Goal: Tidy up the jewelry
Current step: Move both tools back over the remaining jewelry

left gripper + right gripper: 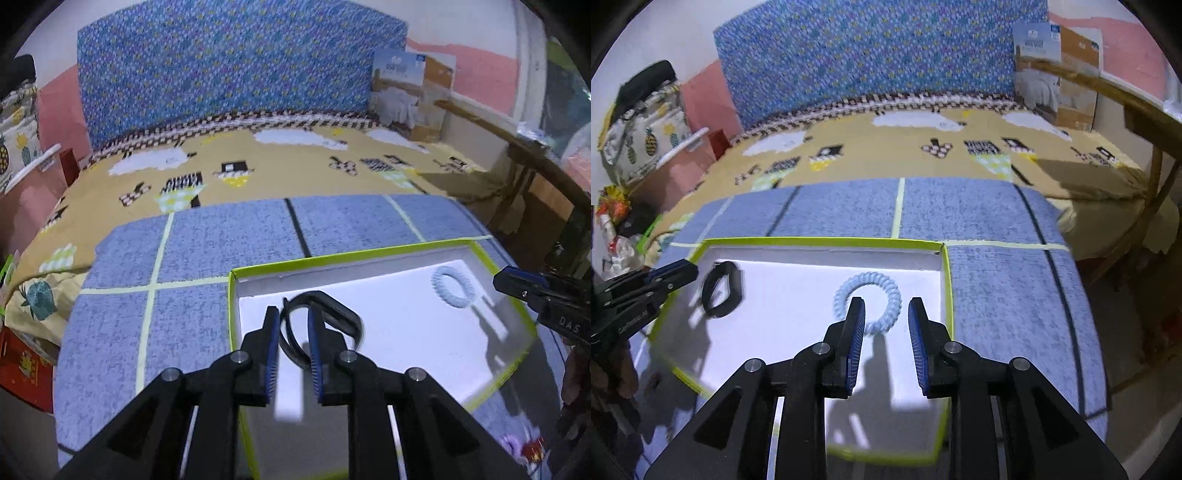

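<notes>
Both pieces are being left in the white tray [945, 273]: the black band [325, 325] by the released left gripper [293, 328], the spiral bracelet [866, 306] by the released right gripper [886, 317].

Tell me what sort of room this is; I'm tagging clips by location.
Probably a bedroom at home: a bed with a patterned yellow sheet, a blue floral mattress leaning on the wall, and a wooden table alongside.
</notes>
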`<control>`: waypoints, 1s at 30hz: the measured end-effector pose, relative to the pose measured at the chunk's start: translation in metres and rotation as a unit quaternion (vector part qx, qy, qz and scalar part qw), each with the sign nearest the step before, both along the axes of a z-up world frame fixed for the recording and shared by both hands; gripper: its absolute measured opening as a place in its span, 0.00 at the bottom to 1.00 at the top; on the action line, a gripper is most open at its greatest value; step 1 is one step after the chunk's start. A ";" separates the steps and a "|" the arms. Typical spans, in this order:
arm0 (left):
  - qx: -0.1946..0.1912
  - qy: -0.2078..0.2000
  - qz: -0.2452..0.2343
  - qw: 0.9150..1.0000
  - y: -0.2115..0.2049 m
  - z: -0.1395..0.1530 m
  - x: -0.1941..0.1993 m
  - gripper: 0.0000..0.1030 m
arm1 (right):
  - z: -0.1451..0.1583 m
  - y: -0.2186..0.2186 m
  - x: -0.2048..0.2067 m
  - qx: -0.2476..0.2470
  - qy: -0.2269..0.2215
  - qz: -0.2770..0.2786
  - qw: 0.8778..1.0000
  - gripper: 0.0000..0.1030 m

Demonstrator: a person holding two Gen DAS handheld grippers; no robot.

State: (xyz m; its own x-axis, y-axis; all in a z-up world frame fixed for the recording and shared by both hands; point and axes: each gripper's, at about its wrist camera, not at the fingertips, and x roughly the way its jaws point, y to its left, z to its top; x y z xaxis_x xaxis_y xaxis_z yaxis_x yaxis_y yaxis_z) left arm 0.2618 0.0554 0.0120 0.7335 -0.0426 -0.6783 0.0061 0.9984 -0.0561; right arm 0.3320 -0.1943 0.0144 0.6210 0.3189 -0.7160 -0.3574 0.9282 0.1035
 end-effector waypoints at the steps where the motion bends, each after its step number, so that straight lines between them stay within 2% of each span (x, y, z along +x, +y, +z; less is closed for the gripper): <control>1: 0.003 -0.005 -0.002 1.000 -0.002 0.004 -0.008 0.16 | 0.004 -0.003 -0.010 0.004 -0.006 0.002 1.000 0.24; 8: -0.003 -0.042 -0.024 0.999 -0.016 0.023 -0.068 0.16 | 0.018 -0.019 -0.081 0.027 -0.028 0.012 0.999 0.24; 15: -0.013 -0.053 -0.057 0.997 -0.032 0.024 -0.127 0.16 | 0.018 -0.036 -0.149 0.052 -0.034 0.018 0.998 0.24; 23: -0.022 -0.052 -0.072 0.996 -0.047 0.017 -0.175 0.17 | 0.012 -0.048 -0.194 0.053 -0.032 0.016 0.998 0.24; 26: -0.027 -0.051 -0.075 0.996 -0.048 0.015 -0.186 0.22 | 0.008 -0.049 -0.204 0.046 -0.033 0.016 0.998 0.25; 29: -0.035 -0.048 -0.077 0.995 -0.051 0.012 -0.194 0.25 | 0.002 -0.050 -0.211 0.038 -0.031 0.015 0.999 0.30; 30: -0.037 -0.047 -0.078 0.995 -0.052 0.010 -0.197 0.25 | 0.000 -0.050 -0.212 0.036 -0.029 0.015 0.999 0.35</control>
State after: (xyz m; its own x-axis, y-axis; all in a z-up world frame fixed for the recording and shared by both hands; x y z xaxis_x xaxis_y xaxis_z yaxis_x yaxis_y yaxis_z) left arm 0.0652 0.0038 0.0225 0.7743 -0.2086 -0.5974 0.1701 0.9780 -0.1210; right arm 0.1196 -0.2441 0.0141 0.6503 0.3878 -0.6533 -0.3930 0.9076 0.1476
